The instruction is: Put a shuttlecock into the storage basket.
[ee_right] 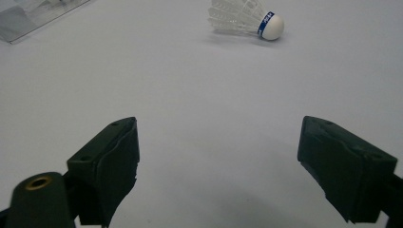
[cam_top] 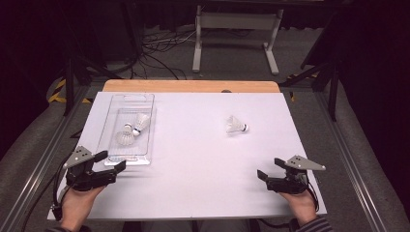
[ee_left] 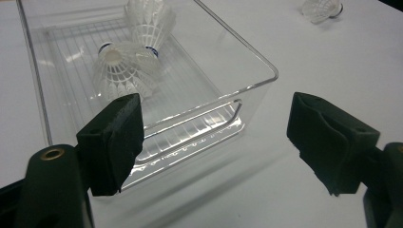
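Shuttlecock lies sideways, cork toward the table's right.

Glossy clear plastic bin, ribbed floor; white feathered shuttlecock at two o'clock with smooth cork tip; matt white table; matt black jaws.

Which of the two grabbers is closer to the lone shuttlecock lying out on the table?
The right gripper. The lone shuttlecock lies ahead of it, slightly to its left. The left gripper sits across the table beside the clear tray.

Three shuttlecocks (two in bin, one loose); one clear bin; two tongs.
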The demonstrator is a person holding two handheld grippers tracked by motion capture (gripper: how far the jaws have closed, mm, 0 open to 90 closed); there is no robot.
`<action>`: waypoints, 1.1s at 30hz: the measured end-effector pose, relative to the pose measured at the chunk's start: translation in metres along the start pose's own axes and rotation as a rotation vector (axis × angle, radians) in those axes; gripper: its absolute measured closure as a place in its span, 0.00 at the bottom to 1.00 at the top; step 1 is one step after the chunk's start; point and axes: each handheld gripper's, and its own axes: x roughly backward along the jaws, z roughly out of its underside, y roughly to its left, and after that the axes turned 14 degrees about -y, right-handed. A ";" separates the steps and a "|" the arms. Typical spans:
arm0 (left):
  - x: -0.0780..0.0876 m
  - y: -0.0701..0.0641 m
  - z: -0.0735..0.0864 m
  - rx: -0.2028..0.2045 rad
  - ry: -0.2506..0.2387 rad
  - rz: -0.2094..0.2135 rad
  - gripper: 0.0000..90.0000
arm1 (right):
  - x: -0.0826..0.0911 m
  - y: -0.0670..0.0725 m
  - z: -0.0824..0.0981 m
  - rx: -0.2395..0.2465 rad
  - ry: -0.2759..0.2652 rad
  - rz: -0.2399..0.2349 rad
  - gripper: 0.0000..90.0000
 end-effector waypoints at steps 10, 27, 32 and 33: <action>0.005 -0.001 0.010 0.002 -0.022 0.002 0.23 | 0.001 -0.001 0.000 -0.003 -0.005 0.004 0.16; 0.009 0.002 0.020 0.031 -0.033 0.015 0.23 | 0.003 0.000 -0.001 -0.012 -0.021 0.019 0.16; 0.009 0.002 0.021 0.028 -0.030 0.014 0.23 | 0.003 -0.001 -0.001 -0.014 -0.023 0.017 0.16; 0.009 0.002 0.021 0.032 -0.032 0.014 0.23 | 0.003 0.000 -0.001 -0.014 -0.022 0.018 0.16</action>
